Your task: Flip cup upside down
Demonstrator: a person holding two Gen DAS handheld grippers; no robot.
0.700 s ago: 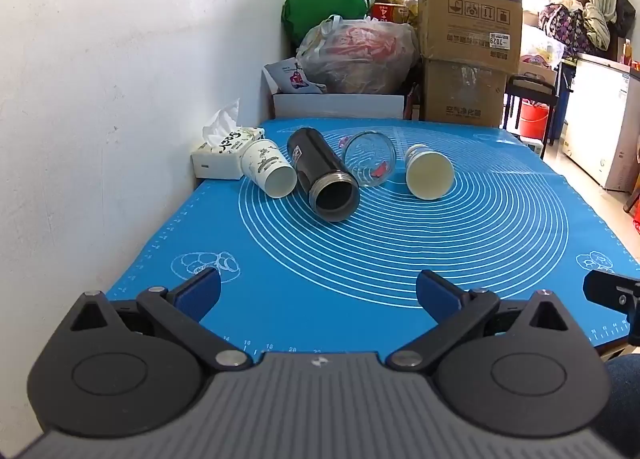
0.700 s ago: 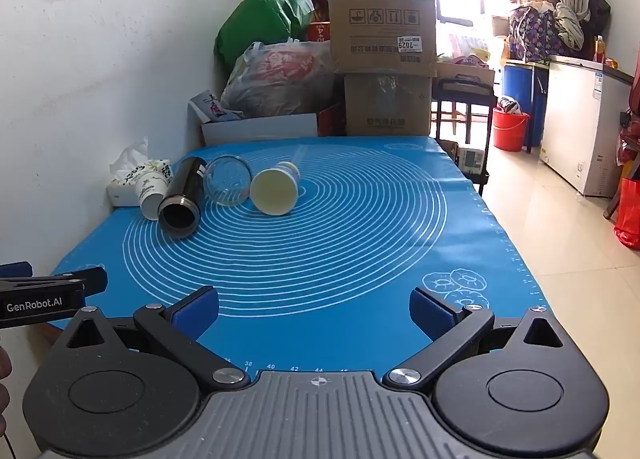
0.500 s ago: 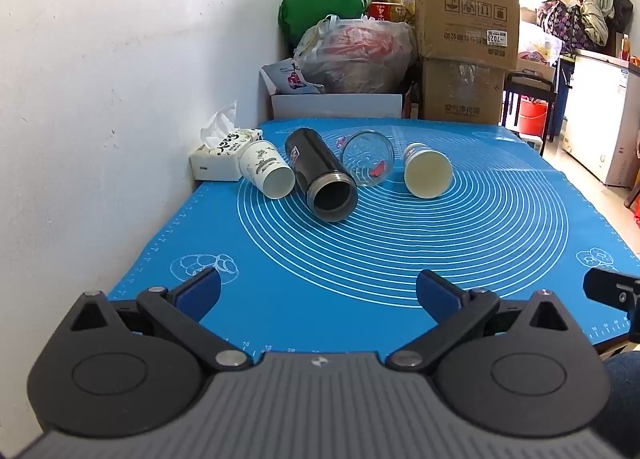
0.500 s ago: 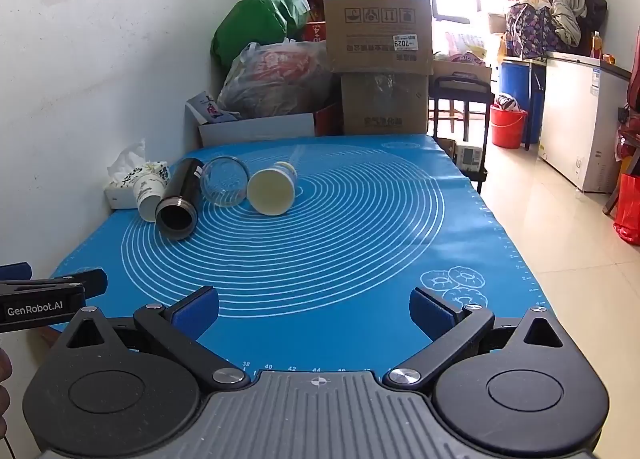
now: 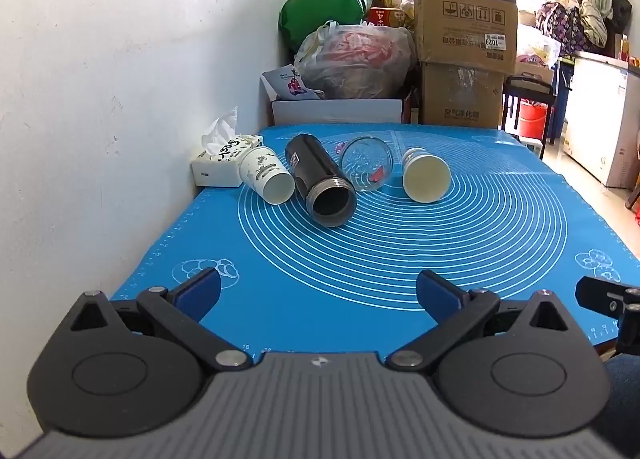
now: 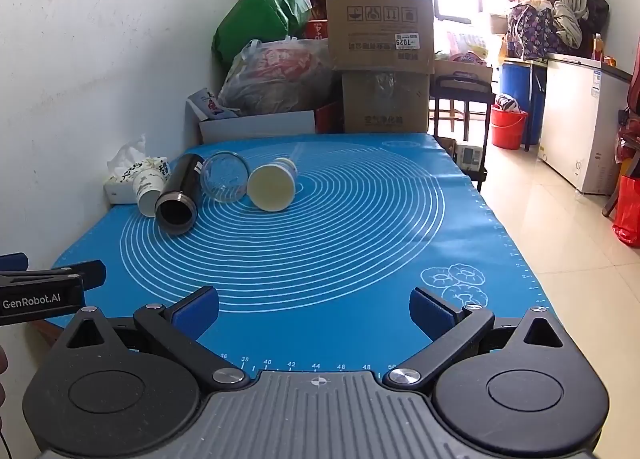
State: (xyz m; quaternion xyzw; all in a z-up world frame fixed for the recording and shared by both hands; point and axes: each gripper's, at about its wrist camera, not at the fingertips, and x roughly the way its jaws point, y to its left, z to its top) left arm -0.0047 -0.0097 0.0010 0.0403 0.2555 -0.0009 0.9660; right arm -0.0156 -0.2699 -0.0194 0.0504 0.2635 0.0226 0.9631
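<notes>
Four vessels on their sides in a row at the far left of the blue mat (image 5: pixel 400 259), mouths toward the cameras: printed paper cup (image 5: pixel 266 177), black flask (image 5: pixel 322 183), clear glass (image 5: pixel 366 169), cream cup (image 5: pixel 425 177). Tissue box (image 5: pixel 218 163) just left, against the wall. Left gripper (image 5: pixel 318 293) and right gripper (image 6: pixel 314 309) low at the near edge, jaws wide apart, holding nothing.

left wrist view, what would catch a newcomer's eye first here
The bright blue mat with white rings fills the table. At its far left, by the wall, four vessels lie on their sides in a row, mouths toward the camera: a printed paper cup, a black flask, a glass and a cream cup. The open left gripper frames the near edge.
</notes>
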